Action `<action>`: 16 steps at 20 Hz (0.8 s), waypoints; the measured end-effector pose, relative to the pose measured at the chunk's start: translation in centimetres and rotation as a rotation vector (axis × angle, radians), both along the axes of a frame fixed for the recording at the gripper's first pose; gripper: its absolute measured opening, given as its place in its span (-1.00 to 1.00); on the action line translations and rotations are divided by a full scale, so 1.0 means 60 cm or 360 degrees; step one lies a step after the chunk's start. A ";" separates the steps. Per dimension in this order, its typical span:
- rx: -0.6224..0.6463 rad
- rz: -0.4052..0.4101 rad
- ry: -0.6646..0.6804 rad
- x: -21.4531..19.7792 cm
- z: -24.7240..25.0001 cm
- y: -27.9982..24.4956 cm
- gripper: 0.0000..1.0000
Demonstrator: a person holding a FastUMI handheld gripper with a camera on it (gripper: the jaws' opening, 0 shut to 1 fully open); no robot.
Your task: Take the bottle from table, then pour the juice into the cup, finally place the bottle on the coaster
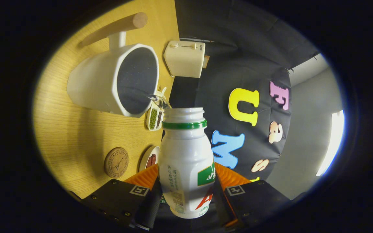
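My gripper (186, 179) is shut on a white plastic bottle (186, 161) with a green neck ring and no cap, held between both fingers. The whole view is rolled sideways, so the bottle is tilted with its mouth toward the white cup (115, 81). The cup has a dark inside and a wooden handle, and it stands on the wooden table (76, 129). A thin stream of clear liquid (155, 98) runs at the cup's rim, just beyond the bottle's mouth. The round cork coaster (116, 162) lies on the table close to my left finger.
A cream toaster (185, 58) stands at the table's far edge beyond the cup. A small dish of green beans (154, 119) and a small plate with something dark red (150, 159) sit near that edge, between cup and coaster.
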State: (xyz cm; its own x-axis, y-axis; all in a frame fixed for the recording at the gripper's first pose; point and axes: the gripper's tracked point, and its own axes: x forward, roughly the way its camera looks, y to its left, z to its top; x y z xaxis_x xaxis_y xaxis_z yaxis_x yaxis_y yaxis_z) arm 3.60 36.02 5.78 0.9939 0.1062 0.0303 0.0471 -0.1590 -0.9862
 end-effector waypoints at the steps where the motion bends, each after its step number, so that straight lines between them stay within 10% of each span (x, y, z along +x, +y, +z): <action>1: -0.0007 -0.0002 -0.0002 0.000 0.001 0.000 0.43; 16: -0.0138 -0.0017 -0.0003 -0.004 -0.004 0.003 0.43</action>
State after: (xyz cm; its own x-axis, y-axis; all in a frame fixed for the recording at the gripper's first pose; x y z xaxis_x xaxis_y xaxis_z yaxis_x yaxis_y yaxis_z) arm 3.34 36.22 5.53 0.9949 0.0981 0.0230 0.0465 -0.2441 -0.9686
